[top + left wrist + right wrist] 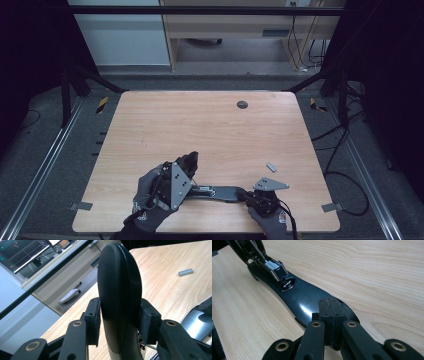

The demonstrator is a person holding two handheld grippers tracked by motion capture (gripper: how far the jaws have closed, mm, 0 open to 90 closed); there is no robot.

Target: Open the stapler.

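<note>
A long glossy black base plate lies flat near the table's front edge. At its left end rises a black oval part, and my left gripper is shut on it, one pad on each side. In the high view the left gripper stands over that end. My right gripper is shut, pads together, with its tips resting on the base plate at the right end. In the high view the right gripper meets the plate there. A metal connector and a round recess sit on the plate's far end.
A small grey metal bar lies loose on the wooden table, right of the plate; the same grey bar appears in the left gripper view. A dark round grommet sits near the far edge. Cables trail on the floor at the right.
</note>
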